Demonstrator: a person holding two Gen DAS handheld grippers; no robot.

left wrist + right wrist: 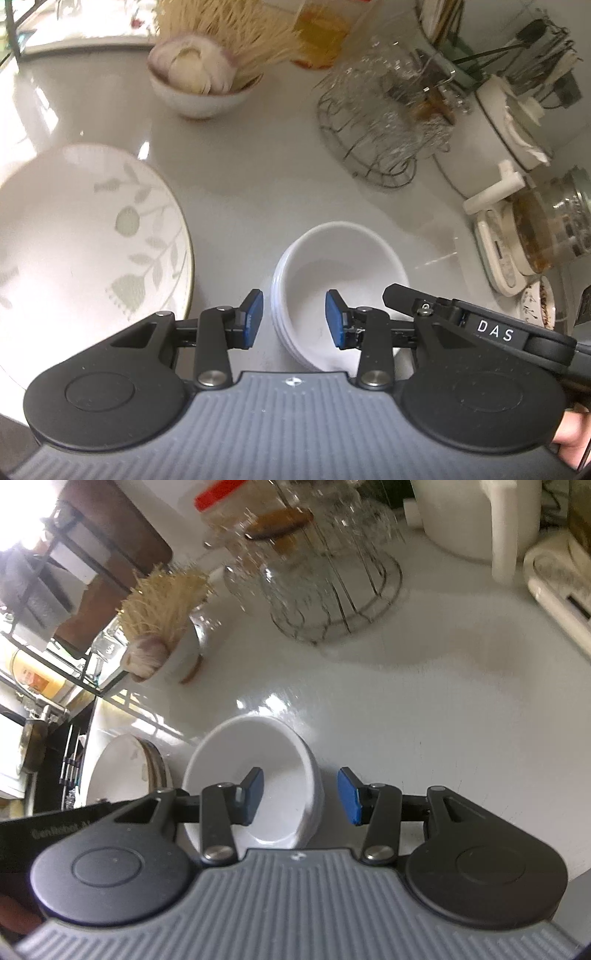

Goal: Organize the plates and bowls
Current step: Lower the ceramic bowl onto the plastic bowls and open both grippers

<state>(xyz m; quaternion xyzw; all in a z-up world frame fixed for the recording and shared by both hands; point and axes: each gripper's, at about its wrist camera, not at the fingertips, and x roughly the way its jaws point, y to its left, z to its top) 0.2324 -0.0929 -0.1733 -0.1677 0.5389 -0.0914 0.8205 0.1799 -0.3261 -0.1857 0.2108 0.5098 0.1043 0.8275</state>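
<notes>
Two grippers hang over a glossy white countertop (258,177) that throws back window light in bright patches. The left gripper (294,319) has its jaws spread wide and holds nothing; its blue pads (254,318) straddle the near-left rim of a stack of white bowls (340,291) without touching it, one pad outside the rim and one over the hollow. The right gripper (300,800) is spread wide as well — its left pad sits over the inside of the same bowl stack (255,779), its right pad outside the wall, with a gap on both sides.

Just left of the bowls in the left wrist view lies a large white plate (85,236) with a pale leaf pattern and a thin gold rim; the right wrist view shows it as a small pile of plates (125,771) near the counter's edge, close beside the bowls but apart from them.

Farther back stands a small white bowl (199,96) holding a head of garlic (192,62) and a bundle of pale dry noodles (229,33). A wire rack of upturned glasses (388,122) sits to the right of it, and beyond that a white kettle (476,517) and a glass pot on a cream base (546,229). Past the counter's left edge the right wrist view catches a dark metal shelf frame (44,572) and a brown wooden surface — both blurred.
</notes>
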